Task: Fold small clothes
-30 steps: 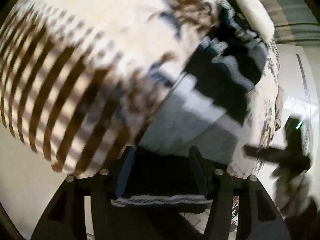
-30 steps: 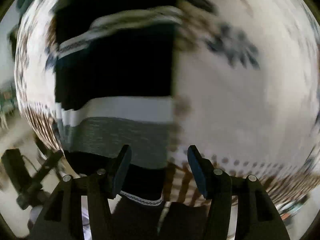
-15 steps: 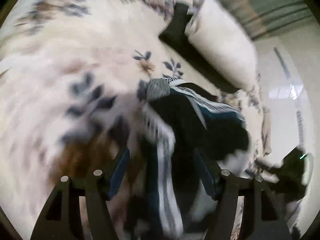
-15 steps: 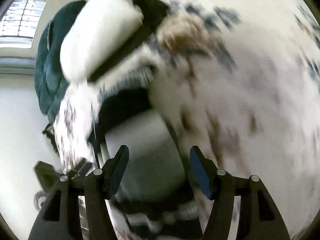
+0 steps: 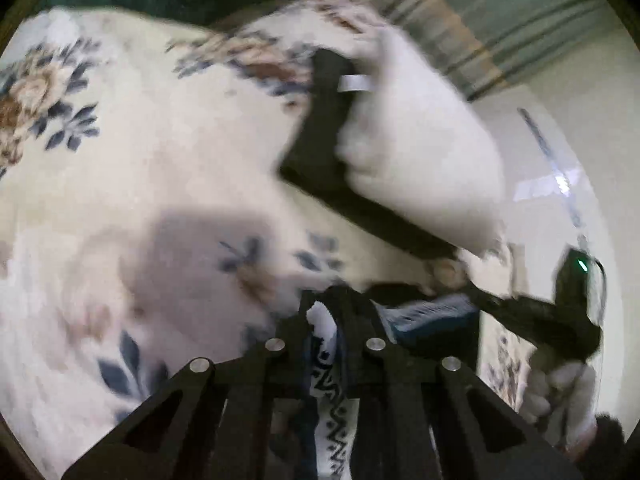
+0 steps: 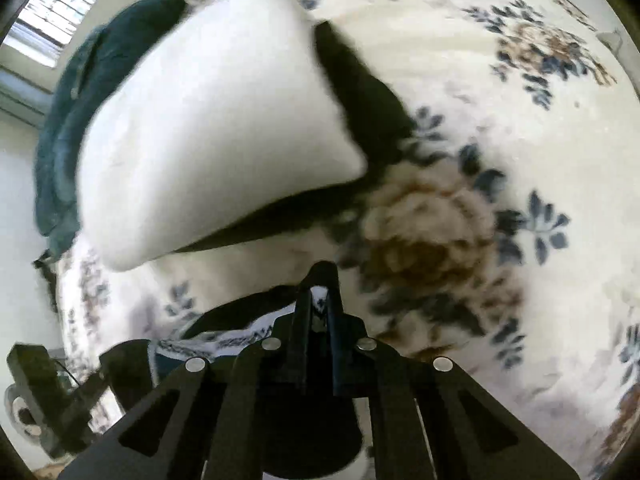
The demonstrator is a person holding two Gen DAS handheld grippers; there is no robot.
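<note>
A small dark garment (image 5: 432, 316) with a white zigzag-patterned band lies bunched on the floral bedspread (image 5: 120, 152). My left gripper (image 5: 326, 304) has its jaws closing tight on the patterned band, which runs down between the fingers. In the right wrist view, my right gripper (image 6: 319, 282) is closing the same way, with a sliver of white band pinched at its tips. The garment (image 6: 240, 334) stretches from there to the left. A white-gloved hand (image 5: 560, 392) holds the other gripper at the right of the left wrist view.
A white pillow (image 6: 208, 128) rests on a black cloth (image 6: 360, 92) just beyond both grippers. A teal blanket (image 6: 60, 128) is heaped behind the pillow by a window blind (image 6: 48, 12). Flowered bedspread (image 6: 500, 80) spreads to the right.
Both grippers swept across the bed toward the pillow with open jaws. Both now stand shut on the garment's patterned band, and the garment is bunched rather than spread flat.
</note>
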